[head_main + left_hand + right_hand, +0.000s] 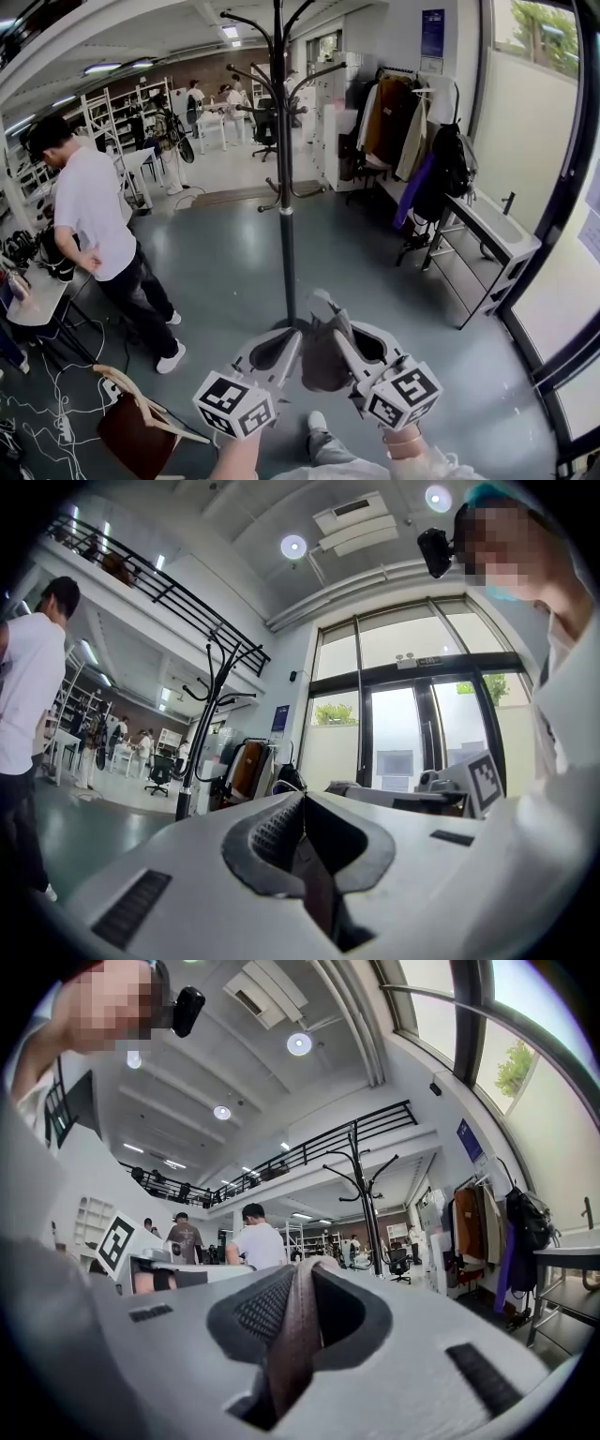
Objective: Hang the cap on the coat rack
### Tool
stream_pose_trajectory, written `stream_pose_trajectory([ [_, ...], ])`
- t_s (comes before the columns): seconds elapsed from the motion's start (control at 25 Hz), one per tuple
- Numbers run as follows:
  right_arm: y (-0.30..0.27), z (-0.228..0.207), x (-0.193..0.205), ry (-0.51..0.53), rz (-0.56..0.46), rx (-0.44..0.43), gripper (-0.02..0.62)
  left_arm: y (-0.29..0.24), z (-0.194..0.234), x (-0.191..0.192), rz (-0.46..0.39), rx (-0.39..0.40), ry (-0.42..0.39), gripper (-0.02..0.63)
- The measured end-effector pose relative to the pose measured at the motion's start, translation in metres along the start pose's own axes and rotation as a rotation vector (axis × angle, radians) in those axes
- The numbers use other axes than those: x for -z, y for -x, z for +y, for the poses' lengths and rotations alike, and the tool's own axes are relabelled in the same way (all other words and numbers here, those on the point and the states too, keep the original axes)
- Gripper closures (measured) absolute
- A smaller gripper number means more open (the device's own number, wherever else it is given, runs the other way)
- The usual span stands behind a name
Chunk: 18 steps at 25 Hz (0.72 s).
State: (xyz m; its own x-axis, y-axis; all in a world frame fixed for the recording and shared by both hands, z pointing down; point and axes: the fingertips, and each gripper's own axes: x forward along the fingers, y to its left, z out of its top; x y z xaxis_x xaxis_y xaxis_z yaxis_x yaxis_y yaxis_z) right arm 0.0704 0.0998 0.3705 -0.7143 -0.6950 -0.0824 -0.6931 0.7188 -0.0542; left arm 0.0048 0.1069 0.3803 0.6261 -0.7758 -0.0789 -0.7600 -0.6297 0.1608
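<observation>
Dark brown fabric cap (323,354) low before the base of the tall black metal coat rack (286,202), not yet on any hook, stretched between two white hand-held grippers. Left gripper (297,335) pinched tight on one edge of the cap; right gripper (334,325) pinched on the other edge, brown cloth bulging up between its ribbed pads (255,1312). Black-and-white square markers (234,405) on both gripper cubes. Blue wall poster (432,33) behind the rack, to its right, with print too small to read. Left of the rack, a person in a white T-shirt (89,211) beside a cluttered table; right of it, a rail of hanging coats (398,122) and a long white cabinet (487,239). Only grey floor (234,272) between cap and rack base.
</observation>
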Motion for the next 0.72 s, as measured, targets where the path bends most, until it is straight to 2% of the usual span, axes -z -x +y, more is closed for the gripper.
stream_pose_trajectory([
  [0.72, -0.167, -0.138, -0.027, 0.021, -0.038, -0.087, 0.551, -0.155, 0.140, -0.040, -0.033, -0.066, -0.044, 0.591],
])
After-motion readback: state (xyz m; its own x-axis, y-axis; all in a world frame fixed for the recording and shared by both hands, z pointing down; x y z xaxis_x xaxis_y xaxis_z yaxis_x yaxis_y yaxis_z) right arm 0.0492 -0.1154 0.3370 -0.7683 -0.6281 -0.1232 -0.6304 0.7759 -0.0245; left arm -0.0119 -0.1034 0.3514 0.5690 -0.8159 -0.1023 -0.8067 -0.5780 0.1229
